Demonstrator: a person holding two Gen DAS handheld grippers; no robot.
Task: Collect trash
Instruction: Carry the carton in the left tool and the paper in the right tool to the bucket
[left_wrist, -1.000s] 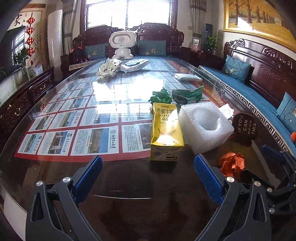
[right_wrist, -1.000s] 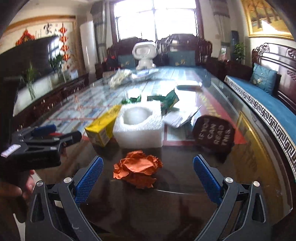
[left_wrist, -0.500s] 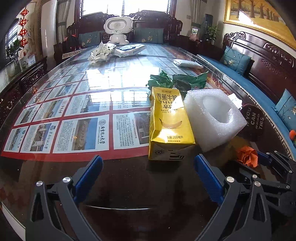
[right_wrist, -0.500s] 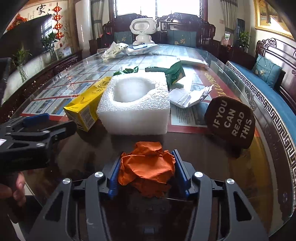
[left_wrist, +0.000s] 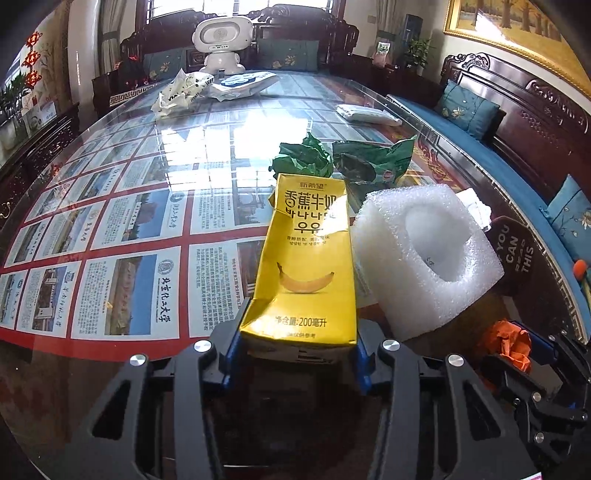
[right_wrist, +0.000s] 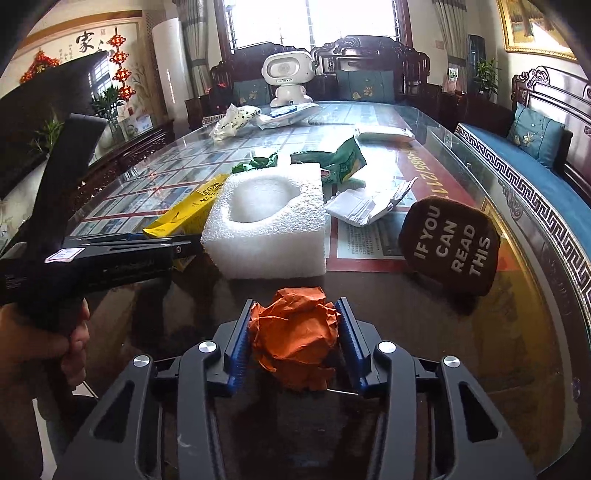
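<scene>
As jaws close: carton (left_wrist: 306, 266), paper (right_wrist: 295, 339).

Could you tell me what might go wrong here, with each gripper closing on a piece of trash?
1. The left gripper is closing its jaws on only the near end of the yellow milk carton; already dented, it may crumple or droop when lifted.
2. The carton lies close beside the white foam block, so lifting could nudge it.
3. The right gripper is closing on the crumpled orange paper, which may slip out.

Bright window (left_wrist: 243, 5) backlight glares on the glass tabletop (left_wrist: 236, 140); fisheye-bent edges.
</scene>
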